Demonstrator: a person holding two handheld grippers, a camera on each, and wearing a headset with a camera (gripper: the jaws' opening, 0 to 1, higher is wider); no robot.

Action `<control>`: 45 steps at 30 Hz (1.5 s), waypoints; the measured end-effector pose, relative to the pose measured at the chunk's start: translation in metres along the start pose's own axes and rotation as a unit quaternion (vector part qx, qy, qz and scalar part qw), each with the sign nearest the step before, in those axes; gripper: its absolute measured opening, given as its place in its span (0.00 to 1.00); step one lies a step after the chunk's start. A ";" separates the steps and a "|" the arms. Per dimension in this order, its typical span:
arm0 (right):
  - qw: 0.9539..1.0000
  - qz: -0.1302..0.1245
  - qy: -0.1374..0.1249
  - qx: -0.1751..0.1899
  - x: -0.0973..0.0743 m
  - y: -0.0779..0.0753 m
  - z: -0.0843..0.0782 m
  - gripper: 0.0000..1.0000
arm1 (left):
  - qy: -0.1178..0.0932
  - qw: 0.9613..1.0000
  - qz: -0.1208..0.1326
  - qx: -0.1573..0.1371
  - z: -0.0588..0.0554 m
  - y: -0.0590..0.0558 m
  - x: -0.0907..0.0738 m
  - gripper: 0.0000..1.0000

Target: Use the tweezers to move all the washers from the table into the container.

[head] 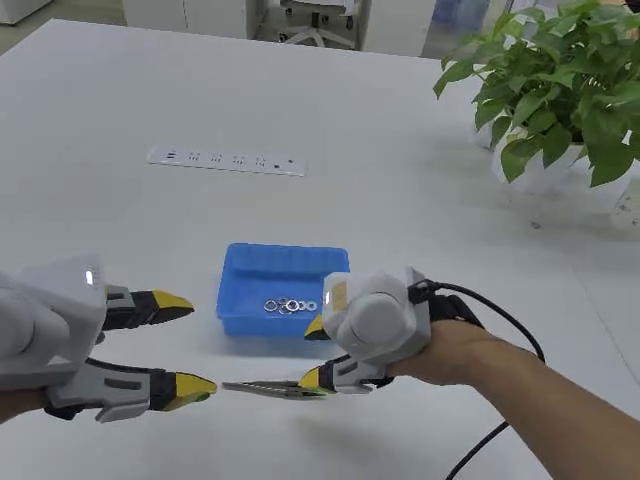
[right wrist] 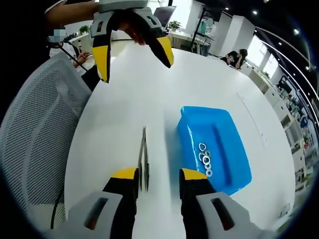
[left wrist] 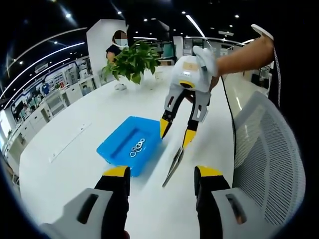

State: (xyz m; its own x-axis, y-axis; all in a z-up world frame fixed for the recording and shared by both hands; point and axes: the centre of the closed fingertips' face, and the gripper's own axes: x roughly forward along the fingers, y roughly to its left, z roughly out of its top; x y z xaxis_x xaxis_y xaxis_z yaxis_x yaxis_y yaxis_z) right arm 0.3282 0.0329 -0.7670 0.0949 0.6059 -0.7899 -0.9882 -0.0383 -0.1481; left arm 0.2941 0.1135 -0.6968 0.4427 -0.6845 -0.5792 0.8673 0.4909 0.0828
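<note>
**A:** How far along does it look?

**B:** Start with the table (head: pixel 400 200). Its white top carries a power strip (head: pixel 226 160) and a potted plant (head: pixel 550 90), both well back from the work. The blue container (head: pixel 285 256) sits mid-table, just ahead of both grippers.

**A:** And the grippers?

**B:** The left gripper (head: pixel 188 343) is released, with its jaws spread and nothing between them. The right gripper (head: pixel 313 354) also has its jaws apart and is not clamped on anything.

**A:** So where are the tweezers?

**B:** The tweezers (head: pixel 268 387) appear to lie on the table just in front of the container. One end is by the right gripper's lower jaw and the pointed end is toward the left gripper.

**A:** Washers?

**B:** A small cluster of washers (head: pixel 290 305) rests on the container floor, touching one another. Every washer I can make out is in there. So I judge the moving done, or nearly, though a stray one too small to spot is possible.
</note>
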 end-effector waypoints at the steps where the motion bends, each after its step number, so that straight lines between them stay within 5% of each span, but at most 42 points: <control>1: 1.000 0.000 -0.001 0.004 -0.001 0.000 -0.001 0.36 | 0.000 1.000 0.000 -0.001 0.000 0.000 0.000 0.58; 10: 0.997 -0.037 -0.022 0.058 -0.024 -0.012 -0.012 0.53 | -0.017 1.000 -0.001 -0.023 0.006 0.001 0.001 0.67; 26: 0.977 -0.098 -0.082 0.171 -0.069 -0.016 -0.040 0.76 | -0.035 0.998 0.002 -0.055 0.009 0.001 0.000 0.81; 45: 0.967 -0.116 -0.103 0.203 -0.090 -0.010 -0.051 0.90 | 0.003 0.999 -0.012 -0.039 0.001 -0.001 0.007 0.91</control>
